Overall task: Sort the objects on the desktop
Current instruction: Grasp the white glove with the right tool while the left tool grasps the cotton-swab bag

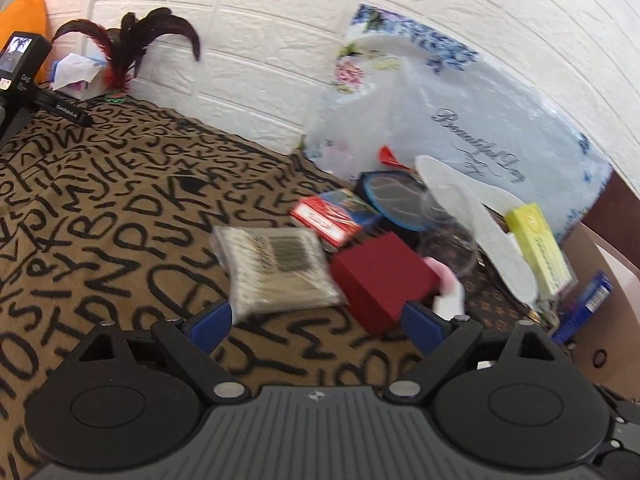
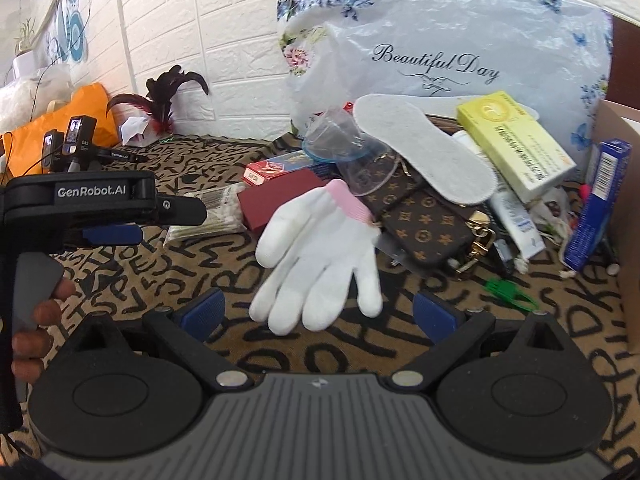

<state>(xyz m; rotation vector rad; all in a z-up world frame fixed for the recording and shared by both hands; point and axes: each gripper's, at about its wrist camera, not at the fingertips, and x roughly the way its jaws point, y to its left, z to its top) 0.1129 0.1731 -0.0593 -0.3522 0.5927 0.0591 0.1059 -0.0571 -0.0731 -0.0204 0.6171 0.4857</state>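
Observation:
My left gripper [image 1: 318, 326] is open and empty, its blue pads just short of a clear pack of cotton swabs [image 1: 276, 270] and a dark red box [image 1: 382, 280]. My right gripper [image 2: 318, 314] is open and empty, just in front of a white glove with a pink cuff [image 2: 320, 256]. The left gripper also shows in the right wrist view [image 2: 112, 234], at the left beside the swab pack [image 2: 208, 216]. Behind lie a card pack [image 1: 332, 216], a white insole [image 2: 424, 156], a yellow box [image 2: 516, 148], a brown monogram pouch [image 2: 424, 228] and a clear cup [image 2: 360, 168].
A floral plastic bag [image 2: 460, 40] leans on the white brick wall. A cardboard box [image 2: 624, 200] stands at the right with a blue box [image 2: 596, 208] against it. A green clip [image 2: 510, 294] lies on the letter-print cloth [image 1: 100, 200]. Cameras on tripods [image 2: 72, 140] and feathers [image 1: 128, 44] stand far left.

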